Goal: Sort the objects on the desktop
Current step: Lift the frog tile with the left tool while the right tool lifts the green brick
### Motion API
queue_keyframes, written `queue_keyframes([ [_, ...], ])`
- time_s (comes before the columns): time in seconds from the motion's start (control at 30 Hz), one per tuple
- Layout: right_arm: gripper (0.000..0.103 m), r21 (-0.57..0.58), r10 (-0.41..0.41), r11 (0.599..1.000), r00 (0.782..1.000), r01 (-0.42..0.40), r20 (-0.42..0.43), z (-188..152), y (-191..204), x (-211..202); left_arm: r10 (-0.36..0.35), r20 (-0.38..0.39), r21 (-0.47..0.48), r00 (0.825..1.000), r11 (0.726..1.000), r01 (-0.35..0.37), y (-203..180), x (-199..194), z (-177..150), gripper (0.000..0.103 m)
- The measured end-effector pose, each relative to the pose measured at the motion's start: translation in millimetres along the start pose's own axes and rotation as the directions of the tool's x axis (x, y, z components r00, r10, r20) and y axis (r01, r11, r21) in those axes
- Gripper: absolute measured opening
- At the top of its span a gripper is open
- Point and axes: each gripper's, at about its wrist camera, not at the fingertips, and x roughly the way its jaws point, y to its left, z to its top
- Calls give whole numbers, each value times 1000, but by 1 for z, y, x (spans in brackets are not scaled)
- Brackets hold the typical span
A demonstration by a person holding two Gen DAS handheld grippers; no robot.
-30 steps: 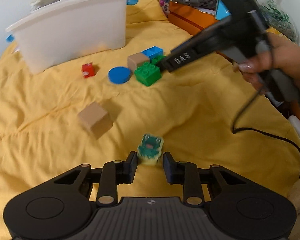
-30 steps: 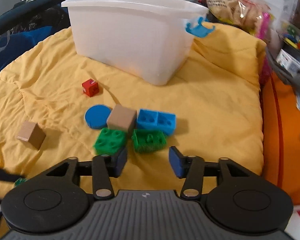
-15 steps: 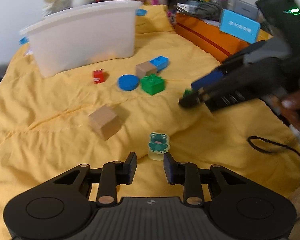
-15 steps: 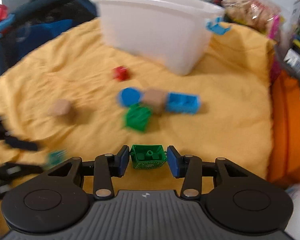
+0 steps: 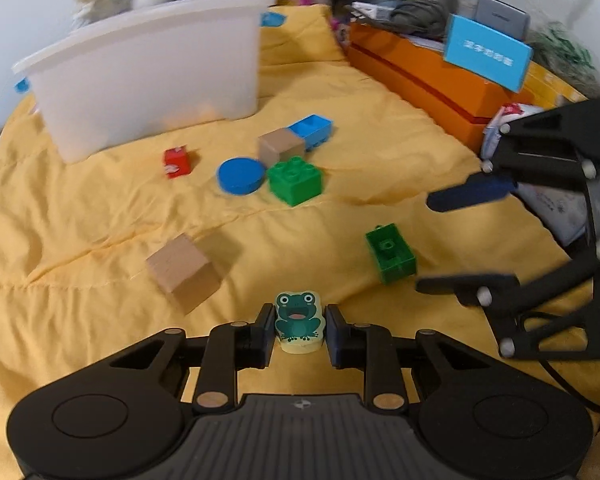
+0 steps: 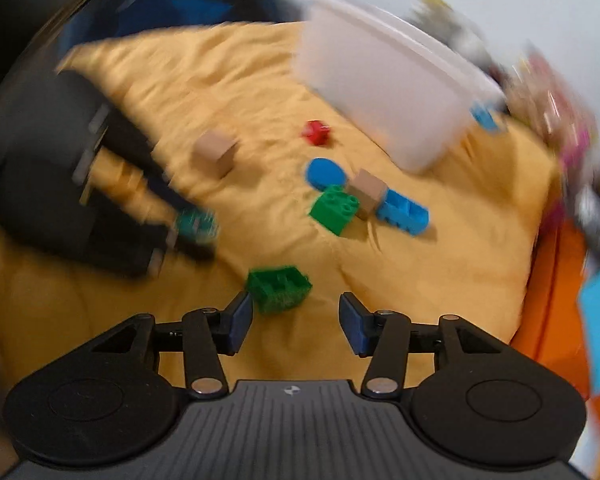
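Since a second ago, the dark green plastic brick (image 5: 390, 258) has left the cluster and lies alone on the yellow cloth (image 5: 100, 216). Right gripper (image 6: 296, 322) opens, jaws apart, brick just ahead. Left gripper (image 5: 298, 330) closes on the frog-printed block (image 5: 299, 322), pads touching.

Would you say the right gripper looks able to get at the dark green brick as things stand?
Probably yes. The dark green brick lies alone on the yellow cloth, just ahead of the right gripper, nearer its left finger. The fingers are opening, with nothing between them, so a small shift should line it up.
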Motion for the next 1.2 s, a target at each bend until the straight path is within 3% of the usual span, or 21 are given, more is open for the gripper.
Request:
queue_keyframes([
  [0.17,49,-261,4,965,998,12,63,3,30,8,6,-13,-52,1000,999,-7,11,-17,-15,29],
  [0.2,43,-292,-27,955,997,45,66,6,35,14,11,-15,-57,1000,998,-12,12,-19,-18,29],
  [0.23,29,-292,-48,954,998,60,46,9,36,20,15,-19,-65,1000,998,-16,13,-22,-21,29],
  [0.33,29,-128,-38,991,999,34,-35,24,18,32,27,-20,-75,999,997,-29,14,-27,-27,29],
  [0.4,29,46,31,999,998,-29,-50,33,-2,28,36,-15,-72,999,997,-37,13,-32,-29,29],
  [0.43,30,171,111,980,993,-103,-35,36,-17,23,42,-12,-65,999,997,-43,12,-34,-29,29],
  [0.47,30,321,230,921,973,-221,11,35,-35,17,47,-11,-58,999,997,-48,12,-36,-30,29],
  [0.53,30,527,426,734,895,-429,135,30,-60,16,53,-15,-50,998,997,-54,10,-36,-32,29],
  [0.6,30,618,528,585,825,-525,202,22,-68,25,48,-26,-59,999,997,-49,11,-32,-34,29],
  [0.63,30,661,551,526,806,-535,214,15,-70,33,46,-29,-62,999,997,-47,11,-31,-34,29],
  [0.67,30,691,556,505,807,-517,198,10,-71,39,46,-28,-60,999,997,-48,10,-31,-34,29],
  [0.73,35,724,508,535,850,-436,137,1,-71,44,47,-24,-54,999,997,-48,10,-31,-33,29],
  [0.8,51,725,451,565,883,-394,128,-5,-75,36,48,-25,-48,999,998,-49,9,-30,-33,29],
  [0.87,55,699,376,633,922,-331,96,-5,-76,24,49,-28,-37,998,998,-50,7,-30,-33,29],
  [0.97,55,598,342,735,936,-321,82,3,-70,8,52,-29,-20,998,998,-53,6,-31,-32,31],
  [1.0,54,535,336,780,939,-324,79,6,-64,2,52,-31,-18,998,998,-53,6,-30,-32,31],
  [1.03,54,429,307,852,950,-299,53,12,-53,-5,52,-36,-17,998,998,-53,6,-29,-32,32],
  [1.1,54,196,196,963,980,-188,-27,20,-29,-6,51,-41,-17,998,998,-52,6,-27,-31,33],
  [1.13,54,42,132,991,990,-129,-58,21,-13,-5,51,-42,-15,998,999,-52,6,-27,-30,33],
  [1.2,54,-150,72,985,995,-82,-69,17,4,-7,51,-44,-10,998,999,-52,6,-26,-29,33],
])
